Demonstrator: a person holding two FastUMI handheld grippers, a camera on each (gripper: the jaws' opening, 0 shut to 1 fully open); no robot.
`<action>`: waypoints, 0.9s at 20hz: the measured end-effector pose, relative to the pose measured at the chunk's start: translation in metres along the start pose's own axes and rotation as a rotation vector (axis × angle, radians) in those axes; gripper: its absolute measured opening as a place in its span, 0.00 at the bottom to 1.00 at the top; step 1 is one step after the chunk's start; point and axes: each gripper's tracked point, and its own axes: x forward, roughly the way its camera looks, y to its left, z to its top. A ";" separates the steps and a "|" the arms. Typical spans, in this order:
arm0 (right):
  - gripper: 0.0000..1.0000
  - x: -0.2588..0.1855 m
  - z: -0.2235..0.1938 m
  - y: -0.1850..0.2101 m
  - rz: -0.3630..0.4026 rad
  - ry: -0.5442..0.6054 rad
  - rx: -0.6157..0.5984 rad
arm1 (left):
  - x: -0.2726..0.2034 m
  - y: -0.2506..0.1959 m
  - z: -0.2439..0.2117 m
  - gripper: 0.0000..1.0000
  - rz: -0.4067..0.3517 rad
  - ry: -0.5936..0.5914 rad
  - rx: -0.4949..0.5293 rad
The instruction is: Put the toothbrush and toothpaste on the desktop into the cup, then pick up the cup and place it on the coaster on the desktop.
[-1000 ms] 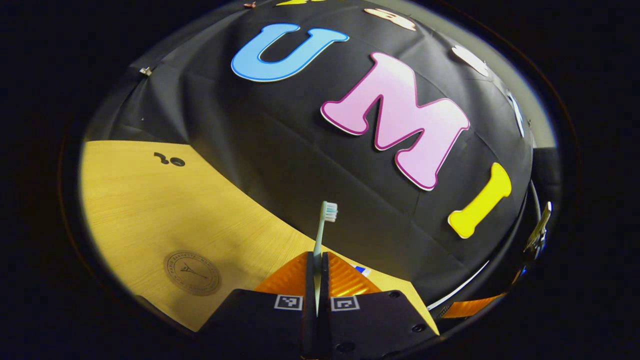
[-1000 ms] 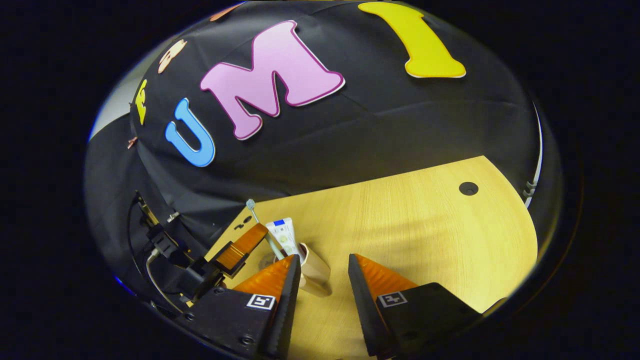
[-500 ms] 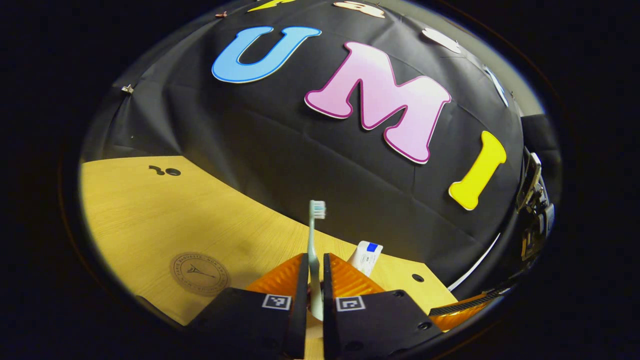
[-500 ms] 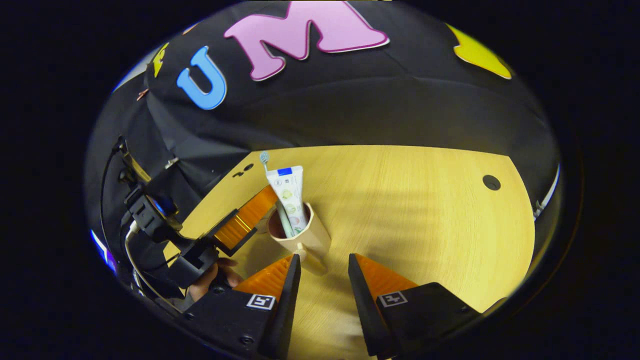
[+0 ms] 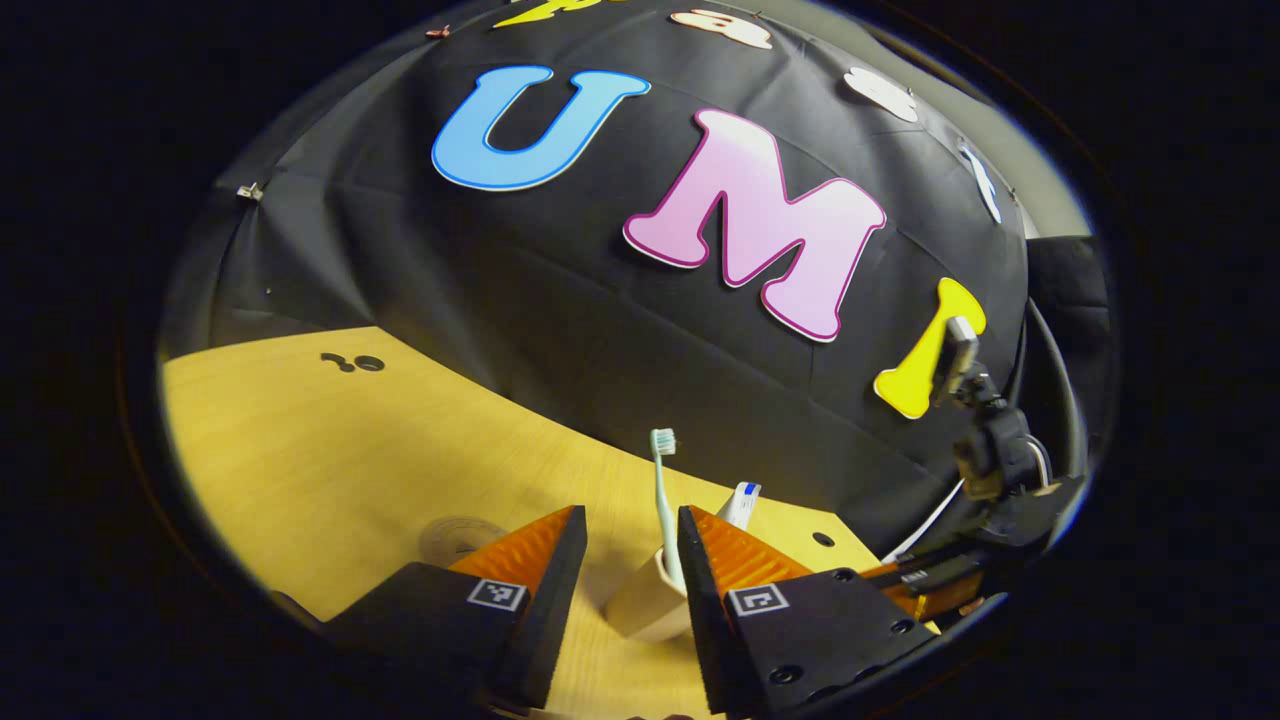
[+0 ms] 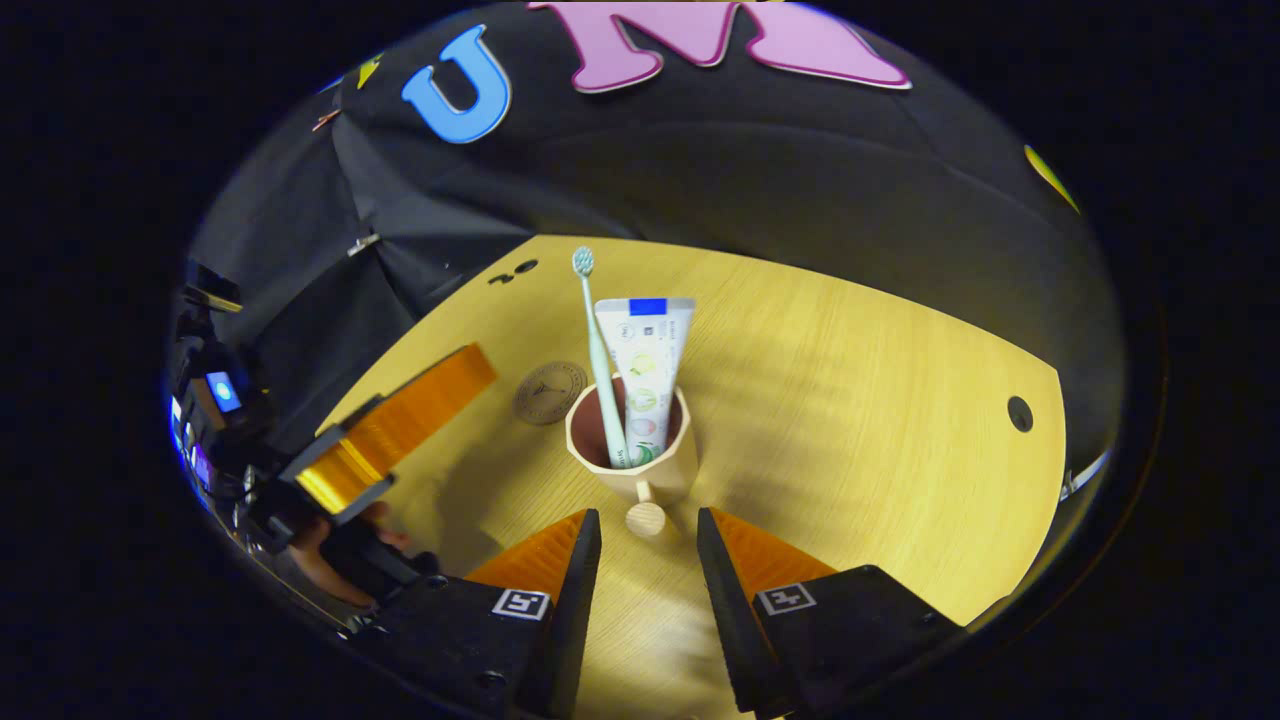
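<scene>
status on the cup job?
Done: toothbrush and toothpaste stand in the cup. In hand: nothing; the left gripper and right gripper are open, the right one facing the cup's knob. Left: lift the cup onto the coaster behind it.

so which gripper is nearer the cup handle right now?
Right. The right gripper is open with the cup handle knob just ahead between its fingers. The left gripper, open, sits off beside the cup.

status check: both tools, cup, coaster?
Left tool open, cup ahead of it. Right tool open, facing the cup's knob handle. Toothbrush and toothpaste stand in cup. Coaster bare beyond cup; nothing in the way.
</scene>
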 end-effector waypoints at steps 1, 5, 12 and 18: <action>0.60 0.007 -0.002 0.001 -0.003 0.031 -0.008 | -0.014 0.006 0.001 0.60 0.004 0.016 0.014; 0.60 0.037 -0.012 0.003 -0.046 0.129 -0.042 | -0.072 0.034 -0.001 0.60 0.057 0.072 0.061; 0.58 0.055 -0.008 0.000 -0.106 0.197 -0.091 | -0.116 0.043 -0.004 0.60 0.075 0.107 0.050; 0.22 0.055 -0.011 -0.004 -0.131 0.240 -0.120 | -0.123 0.052 -0.004 0.60 0.087 0.116 0.080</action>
